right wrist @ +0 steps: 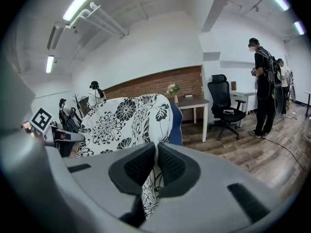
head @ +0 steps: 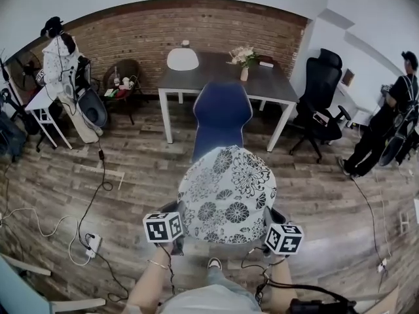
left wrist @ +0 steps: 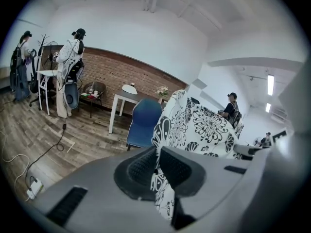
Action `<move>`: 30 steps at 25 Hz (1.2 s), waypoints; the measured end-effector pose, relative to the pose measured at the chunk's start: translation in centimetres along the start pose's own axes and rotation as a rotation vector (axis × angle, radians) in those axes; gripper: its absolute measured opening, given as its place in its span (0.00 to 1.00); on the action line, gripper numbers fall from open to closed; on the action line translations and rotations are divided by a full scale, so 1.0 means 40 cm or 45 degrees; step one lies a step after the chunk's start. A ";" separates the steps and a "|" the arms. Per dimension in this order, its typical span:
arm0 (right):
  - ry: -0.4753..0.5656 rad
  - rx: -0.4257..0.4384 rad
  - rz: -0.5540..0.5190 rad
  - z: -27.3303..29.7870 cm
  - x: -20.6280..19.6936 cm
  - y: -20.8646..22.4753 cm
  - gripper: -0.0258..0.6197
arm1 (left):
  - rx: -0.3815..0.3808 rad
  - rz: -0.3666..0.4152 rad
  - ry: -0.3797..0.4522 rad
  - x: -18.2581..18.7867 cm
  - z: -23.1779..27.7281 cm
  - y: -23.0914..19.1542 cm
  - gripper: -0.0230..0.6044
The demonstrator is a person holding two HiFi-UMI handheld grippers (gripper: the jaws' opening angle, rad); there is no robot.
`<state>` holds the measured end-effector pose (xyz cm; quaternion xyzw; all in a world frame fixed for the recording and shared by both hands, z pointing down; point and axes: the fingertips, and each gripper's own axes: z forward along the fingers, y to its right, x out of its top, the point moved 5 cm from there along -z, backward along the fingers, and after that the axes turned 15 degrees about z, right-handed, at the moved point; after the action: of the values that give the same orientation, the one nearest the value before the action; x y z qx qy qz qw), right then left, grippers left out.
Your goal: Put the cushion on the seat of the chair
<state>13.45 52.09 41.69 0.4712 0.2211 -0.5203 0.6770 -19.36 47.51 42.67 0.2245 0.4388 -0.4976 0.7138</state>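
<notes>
Right now both claws are pinching the cushion [head: 227, 193]. The left claw [left wrist: 156, 165] is pressing its two dark ribbed pads together on a fold at the cushion's edge. White cloth printed with black flowers is running down between the pads and hanging out beneath them. The right claw [right wrist: 155, 163] is doing the same on the opposite edge, its pads squeezing a thin pleat of the same cloth.

From the left claw the cushion is rising ahead and off to the right, tilted up on its edge. From the right claw it is spreading ahead and to the left. In the head view it is stretching between the two claws and forward of them, round and puffy.

The chair [head: 221, 113] is standing just beyond the cushion, straight ahead of both claws. Its blue back is showing past the cushion's far rim, while the cushion is covering the seat from the head view. Whether cushion and seat are touching cannot be told.

Farther ahead of the claws a table [head: 268, 84] is carrying a vase [head: 243, 70] of flowers. Well off to the right of the right claw, a black office chair [head: 321, 97] is standing with a person [head: 386, 120] beyond it.

The cube [head: 162, 227] on the left claw is showing black-and-white square markers, blocky patterns rather than letters, and the one on the right claw is showing the same kind.
</notes>
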 end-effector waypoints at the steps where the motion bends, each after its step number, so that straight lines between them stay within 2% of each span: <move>1: -0.002 0.007 -0.009 0.022 0.017 0.007 0.07 | 0.007 0.000 0.006 0.015 0.021 -0.002 0.07; 13: -0.021 0.059 -0.030 0.285 0.253 0.114 0.07 | 0.074 -0.015 0.023 0.208 0.280 -0.015 0.07; 26: -0.019 0.057 0.005 0.396 0.254 0.167 0.07 | 0.091 0.008 0.008 0.207 0.385 -0.044 0.07; 30: -0.047 0.043 0.010 0.470 0.267 0.173 0.07 | 0.080 -0.002 0.000 0.235 0.462 -0.080 0.07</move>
<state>20.03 30.58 44.69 0.4739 0.1979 -0.5298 0.6749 -13.70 27.41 44.56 0.2464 0.4230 -0.5117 0.7061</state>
